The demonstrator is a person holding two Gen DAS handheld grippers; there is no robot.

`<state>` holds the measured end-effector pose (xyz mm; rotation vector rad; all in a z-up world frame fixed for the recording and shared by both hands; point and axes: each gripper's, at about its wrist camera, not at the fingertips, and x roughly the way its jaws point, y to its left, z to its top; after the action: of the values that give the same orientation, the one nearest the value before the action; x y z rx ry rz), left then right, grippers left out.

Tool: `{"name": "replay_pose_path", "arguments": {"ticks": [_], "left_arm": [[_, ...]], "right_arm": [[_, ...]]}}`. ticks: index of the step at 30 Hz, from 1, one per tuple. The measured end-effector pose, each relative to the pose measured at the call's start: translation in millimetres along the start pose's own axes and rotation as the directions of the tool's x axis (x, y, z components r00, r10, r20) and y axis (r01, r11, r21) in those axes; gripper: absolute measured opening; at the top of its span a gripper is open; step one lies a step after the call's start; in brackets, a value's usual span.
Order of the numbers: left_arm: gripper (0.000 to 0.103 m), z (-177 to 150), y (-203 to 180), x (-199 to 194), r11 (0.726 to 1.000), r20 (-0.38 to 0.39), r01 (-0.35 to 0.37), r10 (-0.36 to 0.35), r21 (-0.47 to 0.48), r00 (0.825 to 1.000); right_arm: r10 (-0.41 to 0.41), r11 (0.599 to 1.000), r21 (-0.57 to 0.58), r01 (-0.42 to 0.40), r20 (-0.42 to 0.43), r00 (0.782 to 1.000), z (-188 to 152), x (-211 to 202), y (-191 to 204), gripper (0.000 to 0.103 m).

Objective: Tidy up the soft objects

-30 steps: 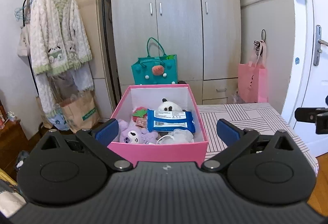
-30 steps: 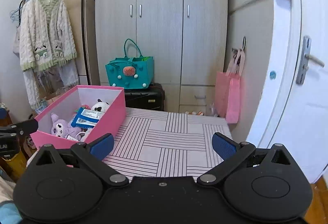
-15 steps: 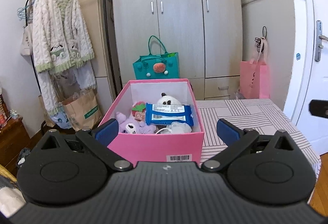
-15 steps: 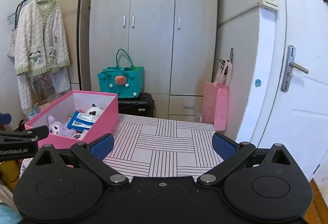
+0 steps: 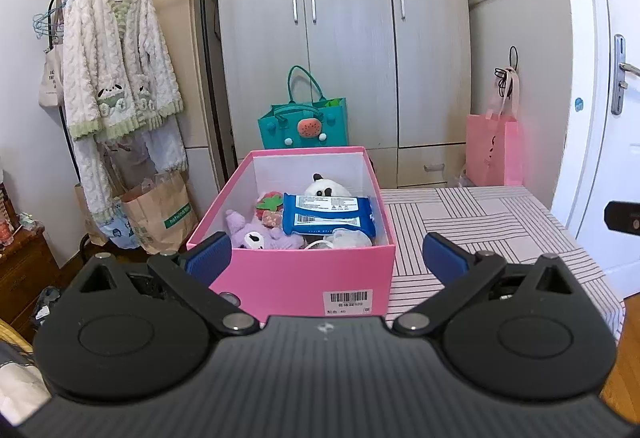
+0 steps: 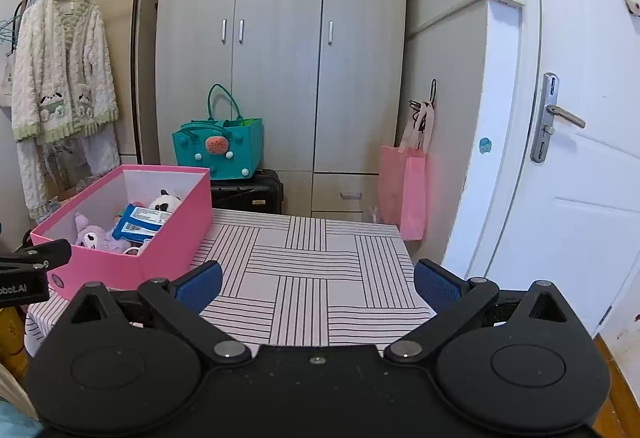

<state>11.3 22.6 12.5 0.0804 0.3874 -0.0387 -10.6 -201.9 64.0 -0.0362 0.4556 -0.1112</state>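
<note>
A pink box (image 5: pixel 304 278) (image 6: pixel 168 246) stands at the left end of the striped table (image 6: pixel 312 266). Inside it lie a blue wipes pack (image 5: pixel 330 213) (image 6: pixel 140 222), a purple plush (image 5: pixel 256 236) (image 6: pixel 94 238), a panda plush (image 5: pixel 326 187) (image 6: pixel 164 201), a red strawberry toy (image 5: pixel 269 201) and a white soft item (image 5: pixel 344 238). My left gripper (image 5: pixel 327 258) is open in front of the box's near wall, holding nothing. My right gripper (image 6: pixel 318 284) is open above the table's near edge, to the right of the box, also holding nothing.
A grey wardrobe (image 6: pixel 280 37) stands behind the table, with a teal bag (image 6: pixel 218 147) on a black suitcase (image 6: pixel 248 193). A pink bag (image 6: pixel 402 185) hangs by the white door (image 6: pixel 580 157). A clothes rack with a fluffy cardigan (image 5: pixel 116 65) stands on the left.
Both grippers have pulled back and risen from the table. The box looks farther away and its barcode label now shows. Both stay open.
</note>
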Motion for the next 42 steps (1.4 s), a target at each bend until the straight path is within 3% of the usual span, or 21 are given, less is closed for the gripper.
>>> {"name": "replay_pose_path", "arguments": {"ticks": [31, 42], "left_arm": [[0.103, -8.0, 2.7, 2.9, 1.000, 0.009, -0.004, 0.004, 0.002, 1.000], [0.103, -12.5, 6.8, -4.7, 1.000, 0.116, 0.004, -0.001, -0.027, 0.993]], "right_arm": [[-0.053, 0.998, -0.032, 0.056, 0.068, 0.996, -10.2, -5.6, 5.1, 0.103], [-0.067, 0.997, -0.024, 0.069, 0.069, 0.995, -14.5, -0.9, 1.1, 0.103]]}}
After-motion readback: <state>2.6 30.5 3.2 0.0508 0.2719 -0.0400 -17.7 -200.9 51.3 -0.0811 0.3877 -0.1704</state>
